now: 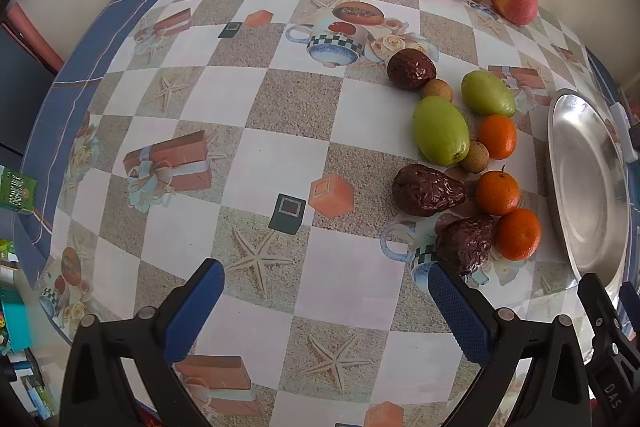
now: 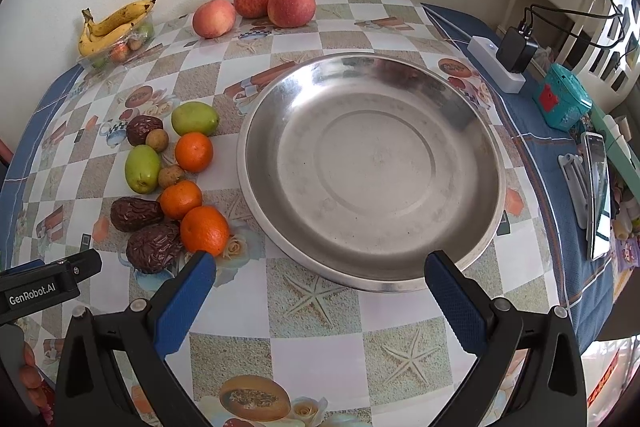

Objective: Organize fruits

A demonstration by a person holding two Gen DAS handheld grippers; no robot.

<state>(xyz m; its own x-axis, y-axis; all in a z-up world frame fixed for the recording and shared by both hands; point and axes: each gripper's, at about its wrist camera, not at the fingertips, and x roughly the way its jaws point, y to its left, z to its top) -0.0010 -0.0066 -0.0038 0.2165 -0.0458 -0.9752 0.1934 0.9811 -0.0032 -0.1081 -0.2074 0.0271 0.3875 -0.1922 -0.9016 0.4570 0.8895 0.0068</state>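
Checkered oilcloth covers the bench [image 2: 320, 355], pushed against a pale wall. Steel plate [image 2: 372, 267] sits empty at centre in my right wrist view. Loose fruit is clustered just beside the plate at its 9 o'clock: three mandarins [image 2: 204, 230], two green fruits [image 2: 142, 169], three wrinkled dark dates [image 2: 154, 253], two small brown longans [image 2: 171, 175]. Three apples [image 2: 291, 4] lie at 12 o'clock near the wall; bananas [image 2: 108, 29] rest on a clear tray at 10 o'clock.

Right gripper [image 2: 320, 275]: fingers spread wide, nothing held. Left gripper [image 1: 326, 281]: same, empty.

My judgement: no fruit moved yet; first pick is in hand. Next move calls for swinging the right gripper toward 9 o'clock and straddling the nearest mandarin without nudging the date touching it.
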